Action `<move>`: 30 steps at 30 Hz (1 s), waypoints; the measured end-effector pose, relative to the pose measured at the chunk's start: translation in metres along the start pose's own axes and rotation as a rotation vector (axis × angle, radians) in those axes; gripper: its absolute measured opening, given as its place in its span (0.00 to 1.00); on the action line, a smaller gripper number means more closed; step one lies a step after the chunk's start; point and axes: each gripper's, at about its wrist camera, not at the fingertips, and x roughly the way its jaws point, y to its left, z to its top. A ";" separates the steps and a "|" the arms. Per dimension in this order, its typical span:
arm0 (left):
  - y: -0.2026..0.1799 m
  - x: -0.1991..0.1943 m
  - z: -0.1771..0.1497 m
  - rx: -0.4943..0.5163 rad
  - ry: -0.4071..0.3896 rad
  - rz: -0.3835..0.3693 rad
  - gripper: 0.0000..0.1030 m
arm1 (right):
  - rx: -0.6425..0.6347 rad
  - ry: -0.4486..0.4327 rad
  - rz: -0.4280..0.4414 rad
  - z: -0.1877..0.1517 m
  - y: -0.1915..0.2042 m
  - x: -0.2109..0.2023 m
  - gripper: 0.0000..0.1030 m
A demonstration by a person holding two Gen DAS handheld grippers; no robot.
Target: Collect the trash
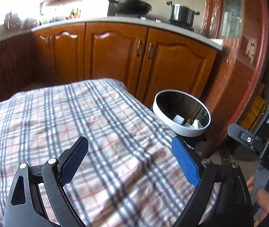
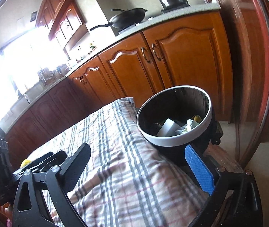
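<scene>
A round bin with a white rim and black liner stands at the right edge of the plaid-covered table. It holds trash: a white box, crumpled paper and something yellow. The bin rim and the trash inside it also show in the right wrist view. My left gripper is open and empty above the cloth, left of the bin. My right gripper is open and empty over the cloth, just before the bin. The other gripper's body shows at the right.
Wooden cabinets and a counter with a wok and a steel pot run behind the table. A wooden door stands at the right. The left gripper's body lies at the left of the right wrist view.
</scene>
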 end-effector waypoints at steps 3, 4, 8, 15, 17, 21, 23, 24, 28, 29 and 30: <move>0.006 -0.020 -0.006 -0.005 -0.062 0.014 0.96 | -0.029 -0.056 -0.027 -0.004 0.010 -0.016 0.99; 0.008 -0.030 -0.007 -0.002 -0.098 0.027 0.97 | -0.047 -0.092 -0.042 -0.005 0.014 -0.025 0.99; 0.015 -0.058 -0.015 -0.008 -0.226 0.062 1.00 | -0.139 -0.276 -0.075 -0.011 0.033 -0.059 1.00; 0.016 -0.074 -0.040 0.028 -0.294 0.124 1.00 | -0.259 -0.341 -0.126 -0.039 0.052 -0.060 1.00; 0.016 -0.074 -0.046 0.042 -0.288 0.133 1.00 | -0.262 -0.329 -0.130 -0.044 0.052 -0.056 1.00; 0.015 -0.072 -0.054 0.057 -0.272 0.142 1.00 | -0.265 -0.316 -0.146 -0.053 0.052 -0.053 1.00; 0.014 -0.071 -0.058 0.063 -0.264 0.155 1.00 | -0.264 -0.314 -0.148 -0.056 0.051 -0.052 1.00; 0.013 -0.071 -0.059 0.064 -0.262 0.156 1.00 | -0.264 -0.309 -0.150 -0.057 0.051 -0.052 1.00; 0.011 -0.071 -0.063 0.071 -0.256 0.165 1.00 | -0.261 -0.314 -0.145 -0.061 0.051 -0.053 1.00; 0.011 -0.071 -0.063 0.073 -0.256 0.166 1.00 | -0.261 -0.316 -0.144 -0.061 0.051 -0.053 1.00; 0.011 -0.072 -0.064 0.073 -0.256 0.167 1.00 | -0.262 -0.317 -0.145 -0.061 0.052 -0.053 1.00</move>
